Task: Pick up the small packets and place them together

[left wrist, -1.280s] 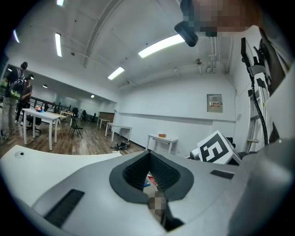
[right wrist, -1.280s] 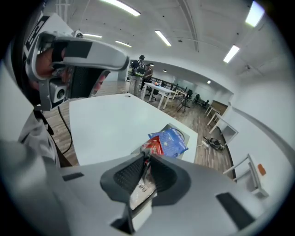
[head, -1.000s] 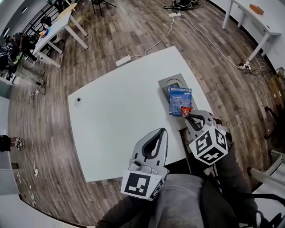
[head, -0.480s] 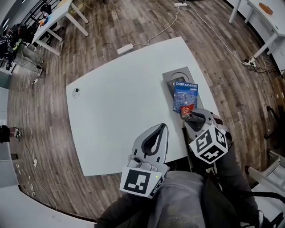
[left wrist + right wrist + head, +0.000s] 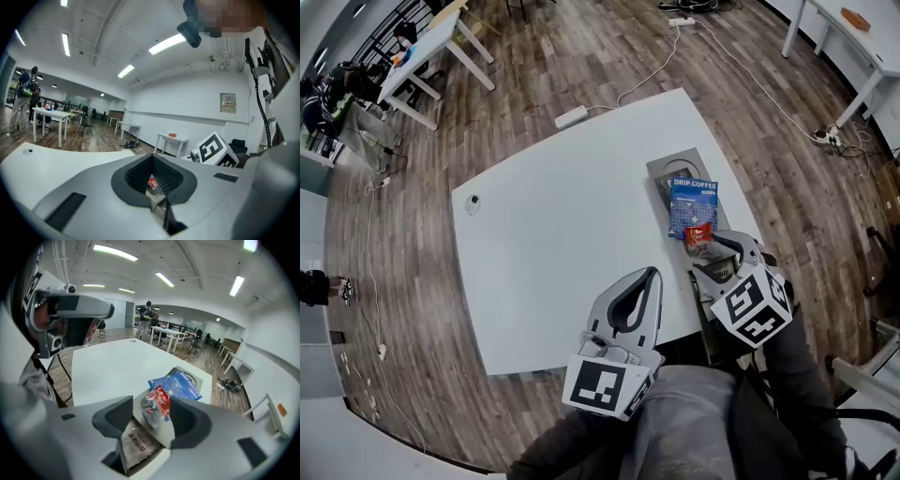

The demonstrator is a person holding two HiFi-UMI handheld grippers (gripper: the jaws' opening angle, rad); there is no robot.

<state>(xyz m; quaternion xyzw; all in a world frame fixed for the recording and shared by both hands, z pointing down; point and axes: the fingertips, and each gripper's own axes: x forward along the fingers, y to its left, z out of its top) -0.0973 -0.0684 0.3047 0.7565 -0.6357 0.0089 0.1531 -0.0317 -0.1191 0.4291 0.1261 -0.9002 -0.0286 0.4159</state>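
At the table's right edge a blue drip-coffee packet (image 5: 692,206) overlaps a grey packet (image 5: 679,172). A small red and clear packet (image 5: 698,234) rests at the blue one's near end. My right gripper (image 5: 713,251) stands over it, and its jaws have just been opening. In the right gripper view the red packet (image 5: 158,403) lies loose between the spread jaws of my right gripper (image 5: 152,405), with a brown printed packet (image 5: 137,441) below and the blue packet (image 5: 180,383) beyond. My left gripper (image 5: 645,274) hovers shut and empty near the table's front edge; in its own view the left gripper (image 5: 152,157) has its tips together.
A small round white object (image 5: 472,201) sits on the white table (image 5: 572,244) at the far left. A power strip (image 5: 572,116) and cables lie on the wooden floor beyond. Other tables (image 5: 441,47) and people stand far off at the upper left.
The right jaws have spread apart and let go of the red packet, which now rests by the blue packet. The left gripper has stayed where it was.
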